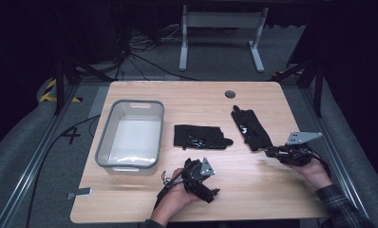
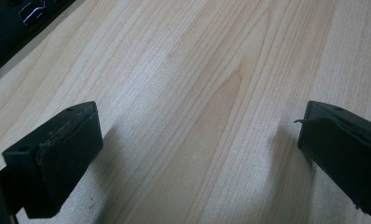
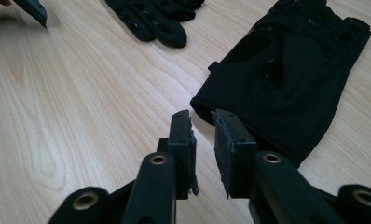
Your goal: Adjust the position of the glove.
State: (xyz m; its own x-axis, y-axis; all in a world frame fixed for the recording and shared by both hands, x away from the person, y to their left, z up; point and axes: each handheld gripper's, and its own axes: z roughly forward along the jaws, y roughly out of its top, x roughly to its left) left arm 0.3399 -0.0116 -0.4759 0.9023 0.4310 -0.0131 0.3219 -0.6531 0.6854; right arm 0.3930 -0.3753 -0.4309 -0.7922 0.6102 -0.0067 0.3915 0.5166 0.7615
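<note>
Right hand-held gripper (image 1: 269, 151): we see it held low at the right edge of the worktop (image 1: 253, 185), pointing left, its tips at the cuff of the right glove (image 1: 251, 127). In the right gripper view the jaws stand nearly together with a narrow gap, nothing pressed between them; the cuff (image 3: 249, 121) lies just beyond the tips.

Left hand-held gripper (image 1: 214, 192): near edge, centre, resting by the person's hand, jaws wide apart over bare wood.

Left glove (image 1: 201, 137): flat at mid-worktop, fingers pointing right, well apart from both grippers.

Grey bin (image 1: 104, 142): left side, beside the left glove.

Round hole (image 1: 230, 94): far edge.

Whether the right tips touch the cuff we cannot tell; the gloves' black detail is hard to make out.
</note>
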